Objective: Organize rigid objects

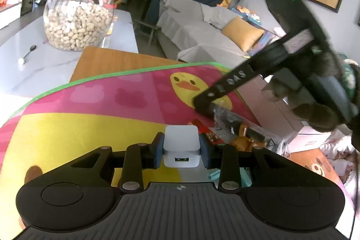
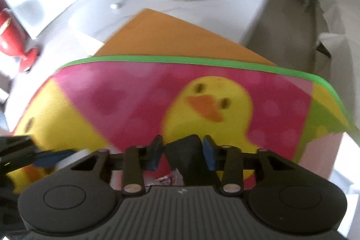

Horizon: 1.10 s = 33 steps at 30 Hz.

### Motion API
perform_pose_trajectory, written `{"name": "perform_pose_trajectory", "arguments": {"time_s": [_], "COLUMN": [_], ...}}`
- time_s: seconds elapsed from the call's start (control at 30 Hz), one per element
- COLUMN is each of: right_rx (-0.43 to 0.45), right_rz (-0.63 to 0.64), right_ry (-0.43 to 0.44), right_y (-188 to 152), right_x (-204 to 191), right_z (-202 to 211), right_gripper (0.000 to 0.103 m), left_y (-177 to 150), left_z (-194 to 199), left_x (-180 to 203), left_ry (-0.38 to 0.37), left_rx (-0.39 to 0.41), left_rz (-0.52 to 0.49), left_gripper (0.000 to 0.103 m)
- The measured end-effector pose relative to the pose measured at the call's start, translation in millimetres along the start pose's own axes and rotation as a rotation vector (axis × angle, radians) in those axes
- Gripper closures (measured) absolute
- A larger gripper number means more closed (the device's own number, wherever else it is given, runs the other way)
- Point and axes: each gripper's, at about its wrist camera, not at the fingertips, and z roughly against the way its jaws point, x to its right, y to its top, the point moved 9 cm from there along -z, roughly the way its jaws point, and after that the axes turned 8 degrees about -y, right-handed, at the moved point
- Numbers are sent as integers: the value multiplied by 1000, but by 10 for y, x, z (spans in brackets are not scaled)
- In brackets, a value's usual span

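Got a white charger [image 1: 181,155] pinched snug in the left gripper [image 1: 181,141], port end facing back at the camera, hanging just over the near edge of the duck mat [image 1: 90,118]. No clear call on the right gripper [image 2: 182,147]: pads apart with a dark wedge [image 2: 184,156] filling the gap, but too blurry to say clamped or just straddling.

From the left wrist, looks tipped steeply down onto a clear packet [image 1: 236,125] at the mat's right edge, just below the duck's face. Puts the right hand much nearer that packet, long axis running along that edge.

Plenty of bare mat toward the left and far side for parking the charger. Past the far edge, just an orange board [image 1: 117,60], then a peanut jar [image 1: 77,19] well off. Worth minding the right edge though, pretty crowded there.
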Motion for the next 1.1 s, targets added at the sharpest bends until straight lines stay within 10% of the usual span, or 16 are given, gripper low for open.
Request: {"name": "perform_pose_trajectory", "arguments": {"time_s": [0.23, 0.4, 0.8, 1.1], "right_rx": [62, 126, 6, 137], "right_rz": [-9, -30, -28, -86], "right_ry": [36, -25, -68, -80], "right_y": [-175, -173, -230, -303], "right_x": [-77, 107, 151, 140], "right_z": [421, 668, -90, 187], "right_gripper": [99, 42, 39, 71], "left_y": [-32, -80, -129, -58], "left_z": [61, 99, -9, 56], "left_x": [47, 77, 73, 108], "left_ry": [19, 35, 48, 36], "left_rx": [-2, -20, -71, -16], "left_rz": [-30, -52, -69, -79], "left_gripper": [66, 66, 65, 66]}}
